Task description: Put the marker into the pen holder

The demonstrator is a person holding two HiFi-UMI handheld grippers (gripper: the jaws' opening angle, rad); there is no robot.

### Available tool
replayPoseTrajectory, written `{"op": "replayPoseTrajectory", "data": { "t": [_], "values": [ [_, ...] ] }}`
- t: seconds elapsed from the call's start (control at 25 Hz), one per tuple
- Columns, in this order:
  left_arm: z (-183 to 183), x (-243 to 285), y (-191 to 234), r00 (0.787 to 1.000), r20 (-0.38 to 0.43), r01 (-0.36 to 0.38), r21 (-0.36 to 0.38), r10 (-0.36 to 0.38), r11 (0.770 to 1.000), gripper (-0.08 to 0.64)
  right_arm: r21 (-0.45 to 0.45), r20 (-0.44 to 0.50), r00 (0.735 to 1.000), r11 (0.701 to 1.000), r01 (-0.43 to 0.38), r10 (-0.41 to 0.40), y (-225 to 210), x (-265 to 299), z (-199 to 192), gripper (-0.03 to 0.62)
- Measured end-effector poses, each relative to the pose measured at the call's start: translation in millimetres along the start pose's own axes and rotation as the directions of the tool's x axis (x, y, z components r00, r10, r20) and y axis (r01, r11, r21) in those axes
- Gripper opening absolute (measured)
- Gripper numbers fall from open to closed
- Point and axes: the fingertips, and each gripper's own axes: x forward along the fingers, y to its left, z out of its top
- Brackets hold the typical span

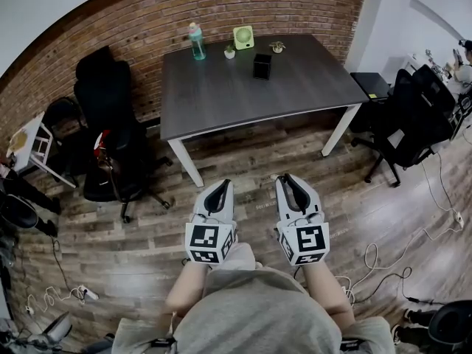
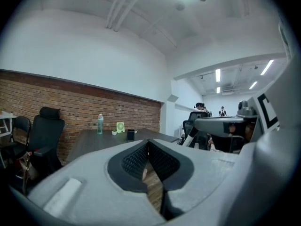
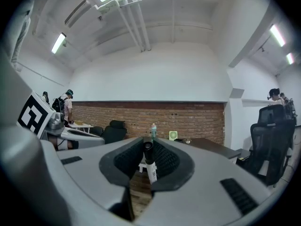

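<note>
A black pen holder (image 1: 262, 66) stands on the dark table (image 1: 221, 102) near its far edge; the left gripper view shows the pen holder (image 2: 130, 135) small and far off. My right gripper (image 1: 286, 178) is shut on a black-capped white marker (image 3: 149, 164), which stands upright between the pads. With its jaws together and nothing between them, my left gripper (image 1: 223, 185) is shut. Both grippers hover over the wooden floor, in front of the table and well short of it.
On the table's far side stand a teal bottle (image 1: 196, 41), a small green fan (image 1: 243, 37) and two tiny plant pots. Black office chairs (image 1: 110, 124) stand to the left, more chairs (image 1: 413, 116) to the right. Cables (image 1: 383, 260) lie on the floor.
</note>
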Motion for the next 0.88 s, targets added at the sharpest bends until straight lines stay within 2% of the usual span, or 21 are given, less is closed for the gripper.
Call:
{"op": "replayPoseTrajectory", "data": {
  "t": [0.36,0.88],
  "values": [
    [-5,40,8,1.000,-0.010,0.011,-0.016,-0.011,1.000,0.017,0.019,-0.016,1.000,1.000,0.013,-0.013,-25,29,-13,0.066],
    [1,128,49,0.999,-0.023,0.022,-0.026,-0.023,0.999,0.017,0.033,-0.028,1.000,0.999,0.014,-0.013,-66,123,-19,0.066]
  ]
}}
